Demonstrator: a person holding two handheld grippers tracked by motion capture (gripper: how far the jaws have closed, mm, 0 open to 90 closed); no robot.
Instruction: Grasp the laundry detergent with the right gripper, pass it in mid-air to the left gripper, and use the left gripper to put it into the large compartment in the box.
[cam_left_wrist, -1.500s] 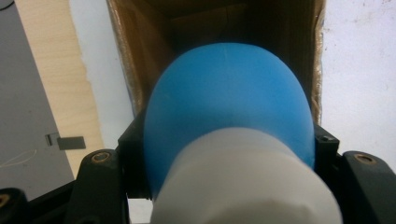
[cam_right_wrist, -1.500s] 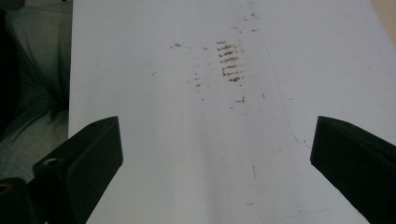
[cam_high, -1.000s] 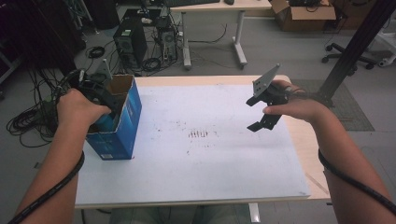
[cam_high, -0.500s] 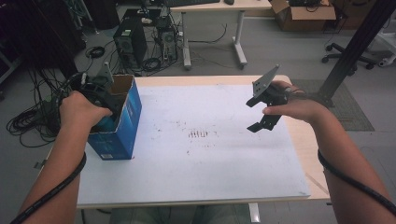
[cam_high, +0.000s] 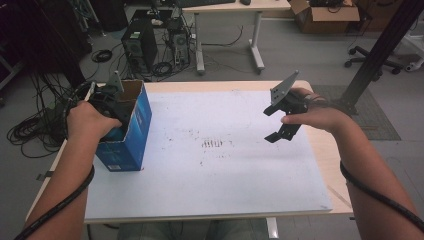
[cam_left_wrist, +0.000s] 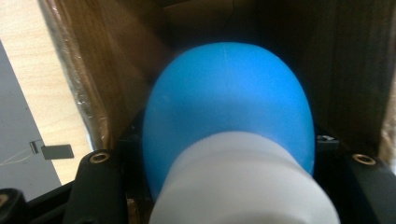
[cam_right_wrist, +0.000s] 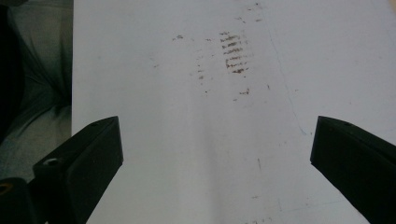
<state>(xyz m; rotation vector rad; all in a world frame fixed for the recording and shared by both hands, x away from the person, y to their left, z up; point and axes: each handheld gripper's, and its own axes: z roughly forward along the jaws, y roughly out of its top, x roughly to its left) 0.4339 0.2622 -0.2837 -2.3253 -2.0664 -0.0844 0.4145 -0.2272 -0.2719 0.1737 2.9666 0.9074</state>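
Note:
A blue carton (cam_high: 127, 135) with an open top and brown inside stands at the table's left edge. My left gripper (cam_high: 111, 100) reaches into its mouth. In the left gripper view the brown cardboard walls (cam_left_wrist: 116, 70) surround a rounded blue object with a white end (cam_left_wrist: 227, 102). The left gripper (cam_left_wrist: 231, 158) is shut on it, a black jaw on either side. My right gripper (cam_high: 282, 131) hangs a little above the table's right side, apart from the carton. Its fingers (cam_right_wrist: 93, 154) stand wide open over the bare white sheet (cam_right_wrist: 196, 140), with nothing between them.
The white sheet (cam_high: 215, 170) covers most of the wooden table (cam_high: 327, 165) and bears dark smudges (cam_high: 214, 144) at its middle. Behind the table are computer towers (cam_high: 135, 42), floor cables (cam_high: 30, 130) and another desk (cam_high: 235, 10). A black post (cam_high: 380, 50) rises at the right.

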